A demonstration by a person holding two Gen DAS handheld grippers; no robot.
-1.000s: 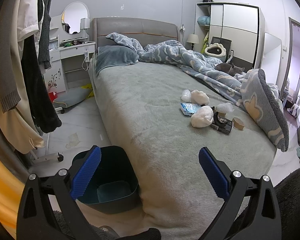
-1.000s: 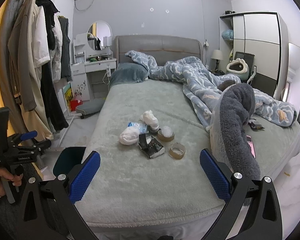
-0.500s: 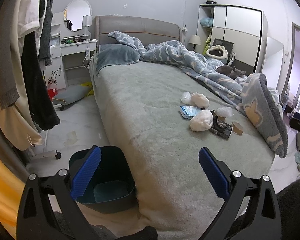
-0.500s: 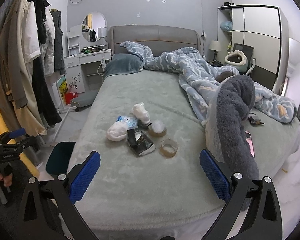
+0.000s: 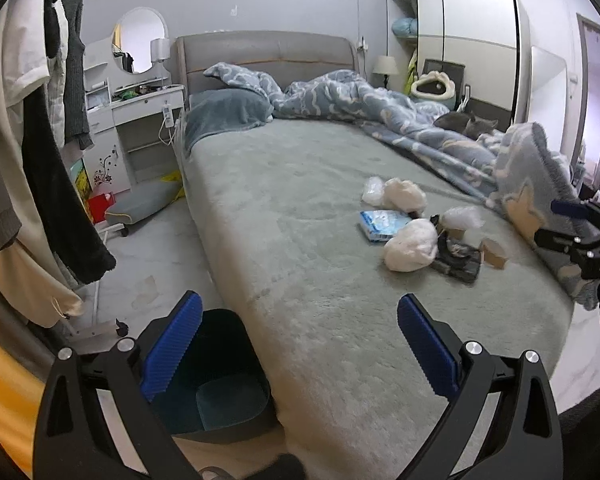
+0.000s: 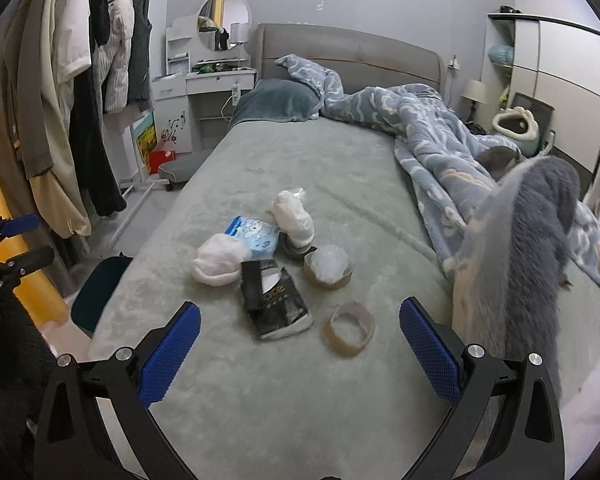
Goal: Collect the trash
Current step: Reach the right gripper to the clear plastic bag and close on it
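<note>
Trash lies in a cluster on the grey-green bed (image 6: 284, 408): a white wad (image 6: 217, 264), a blue tissue pack (image 6: 254, 236), a second white wad (image 6: 294, 220), a black wrapper (image 6: 276, 300), a tape roll with clear plastic in it (image 6: 329, 267) and an empty tape roll (image 6: 348, 328). My right gripper (image 6: 300, 346) is open just short of the black wrapper. My left gripper (image 5: 298, 338) is open over the bed's near corner, above a dark teal bin (image 5: 216, 384) on the floor. The same cluster (image 5: 410, 244) lies farther right in the left wrist view.
A rumpled blue duvet (image 6: 432, 140) covers the bed's right side, with a grey cat (image 5: 466, 124) on it. Clothes hang on a rack (image 6: 80, 92) at the left. A white dressing table (image 6: 204, 88) stands by the headboard. A grey cushion (image 5: 144, 202) lies on the floor.
Both grippers have moved forward toward the bed; the trash cluster looms larger in the right wrist view. The right gripper now shows at the left view's right edge. Both stay open.
</note>
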